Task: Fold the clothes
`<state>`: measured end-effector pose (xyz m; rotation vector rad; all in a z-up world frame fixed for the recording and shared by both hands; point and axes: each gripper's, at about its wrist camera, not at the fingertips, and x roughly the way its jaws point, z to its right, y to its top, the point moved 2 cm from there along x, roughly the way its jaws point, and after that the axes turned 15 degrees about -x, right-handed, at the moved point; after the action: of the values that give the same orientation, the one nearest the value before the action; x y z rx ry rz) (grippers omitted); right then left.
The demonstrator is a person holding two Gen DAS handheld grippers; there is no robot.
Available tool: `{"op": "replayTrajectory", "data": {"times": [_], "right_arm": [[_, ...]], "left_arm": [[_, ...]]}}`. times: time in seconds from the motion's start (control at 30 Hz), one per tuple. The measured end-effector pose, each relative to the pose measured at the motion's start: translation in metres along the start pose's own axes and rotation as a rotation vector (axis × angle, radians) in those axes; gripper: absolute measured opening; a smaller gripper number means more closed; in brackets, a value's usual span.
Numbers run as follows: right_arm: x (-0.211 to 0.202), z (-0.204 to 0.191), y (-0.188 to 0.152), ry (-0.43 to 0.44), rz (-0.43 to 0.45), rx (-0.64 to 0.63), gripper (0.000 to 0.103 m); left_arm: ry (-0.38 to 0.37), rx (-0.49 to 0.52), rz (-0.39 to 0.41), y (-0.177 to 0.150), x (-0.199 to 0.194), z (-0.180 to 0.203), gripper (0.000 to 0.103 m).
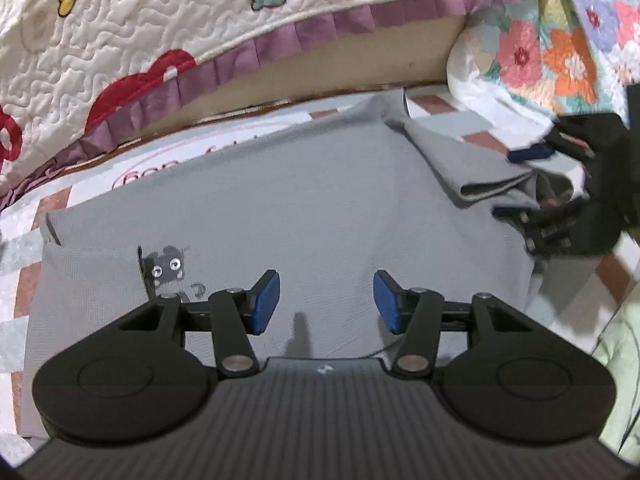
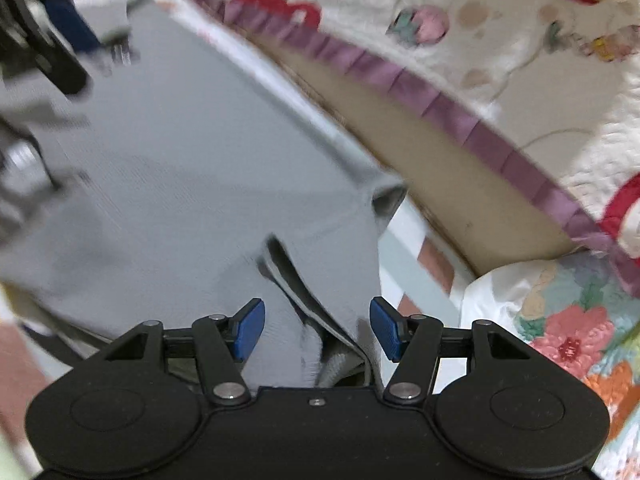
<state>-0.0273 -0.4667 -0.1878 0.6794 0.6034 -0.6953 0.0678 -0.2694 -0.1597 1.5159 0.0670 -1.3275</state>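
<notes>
Left gripper (image 1: 326, 300) half open above grey garment (image 1: 280, 208), gripping nothing. Right gripper (image 2: 316, 330) half open around folded sleeve (image 2: 316, 312), contact unclear through blur.

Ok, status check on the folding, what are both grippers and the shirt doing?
Left gripper open, nothing between its pads. Right gripper open over a fold of sleeve, not pinching. Grey shirt spread flat on the floor, partly folded. Nothing in the way.

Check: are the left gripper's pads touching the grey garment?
Apart. The left wrist view shows the left gripper with both blue pads spread, nothing between them; the grey garment lies flat beneath.
</notes>
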Motion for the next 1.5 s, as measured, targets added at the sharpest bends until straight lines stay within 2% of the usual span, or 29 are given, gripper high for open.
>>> {"op": "replayTrajectory", "data": {"times": [0.03, 0.07, 0.1, 0.17, 0.23, 0.33, 0.37, 0.53, 0.63, 0.73, 0.77, 0.8, 0.87, 0.93, 1.0, 1.13, 1.2, 1.27, 1.37, 1.4, 1.43, 1.47, 1.5], "right_arm": [[0.007, 0.004, -0.001, 0.017, 0.005, 0.005, 0.046], [0.01, 0.013, 0.0, 0.045, 0.019, 0.049, 0.01], [0.011, 0.025, 0.002, 0.082, 0.037, 0.121, 0.003], [0.007, 0.055, 0.007, 0.15, 0.088, 0.263, 0.003], [0.008, 0.083, 0.013, 0.212, 0.102, 0.385, 0.003], [0.024, 0.125, 0.02, 0.412, 0.1, 0.618, 0.003], [0.031, 0.131, 0.024, 0.453, 0.103, 0.675, 0.003], [0.07, 0.148, 0.05, 0.597, 0.12, 0.909, 0.003], [0.1, 0.137, 0.055, 0.669, 0.123, 1.037, 0.006], [0.102, 0.118, 0.053, 0.746, 0.24, 1.102, 0.013], [0.091, 0.113, 0.049, 0.741, 0.293, 1.085, 0.017], [0.078, 0.109, 0.045, 0.727, 0.343, 1.065, 0.04], [0.047, 0.104, 0.026, 0.619, 0.411, 1.036, 0.06], [0.016, 0.097, 0.004, 0.475, 0.428, 0.965, 0.06], [-0.011, 0.082, -0.019, 0.342, 0.393, 0.863, 0.06], [-0.035, 0.045, -0.051, 0.186, 0.287, 0.657, 0.059], [-0.04, 0.029, -0.063, 0.138, 0.251, 0.616, 0.055], [-0.039, 0.023, -0.075, 0.17, 0.258, 0.698, 0.055], [-0.028, 0.022, -0.085, 0.201, 0.263, 0.831, 0.055], [-0.021, 0.02, -0.086, 0.194, 0.239, 0.862, 0.055], [-0.014, 0.018, -0.087, 0.185, 0.208, 0.89, 0.055], [-0.008, 0.017, -0.087, 0.164, 0.17, 0.925, 0.058], [-0.005, 0.016, -0.088, 0.153, 0.159, 0.955, 0.059]], "left_arm": [[0.006, 0.0, -0.009, -0.001, 0.002, -0.001, 0.051], [0.013, -0.001, -0.014, -0.002, 0.002, -0.002, 0.051], [0.021, -0.002, -0.017, -0.002, 0.003, -0.004, 0.051], [0.031, -0.007, -0.019, -0.002, 0.003, -0.009, 0.051], [0.033, -0.02, -0.016, -0.001, 0.002, -0.013, 0.051], [0.029, -0.044, -0.017, 0.001, 0.003, -0.016, 0.051], [0.027, -0.05, -0.018, 0.001, 0.004, -0.017, 0.051], [0.016, -0.072, -0.028, -0.001, 0.01, -0.017, 0.051], [0.014, -0.084, -0.036, -0.003, 0.012, -0.018, 0.051], [0.016, -0.102, -0.041, -0.003, 0.014, -0.022, 0.053], [0.013, -0.112, -0.042, -0.002, 0.014, -0.023, 0.053], [0.003, -0.126, -0.043, -0.001, 0.015, -0.024, 0.053], [-0.024, -0.167, -0.048, 0.002, 0.016, -0.027, 0.056], [-0.066, -0.217, -0.051, 0.007, 0.022, -0.028, 0.057], [-0.109, -0.265, -0.054, 0.014, 0.028, -0.029, 0.057], [-0.218, -0.37, -0.077, 0.03, 0.051, -0.02, 0.065], [-0.245, -0.419, -0.094, 0.036, 0.063, -0.014, 0.066], [-0.256, -0.43, -0.108, 0.04, 0.077, -0.006, 0.066], [-0.25, -0.385, -0.117, 0.045, 0.098, 0.006, 0.065], [-0.248, -0.37, -0.12, 0.047, 0.105, 0.01, 0.062], [-0.248, -0.349, -0.132, 0.048, 0.111, 0.013, 0.029], [-0.258, -0.332, -0.135, 0.05, 0.113, 0.015, 0.003], [-0.272, -0.322, -0.116, 0.053, 0.11, 0.015, 0.002]]}}
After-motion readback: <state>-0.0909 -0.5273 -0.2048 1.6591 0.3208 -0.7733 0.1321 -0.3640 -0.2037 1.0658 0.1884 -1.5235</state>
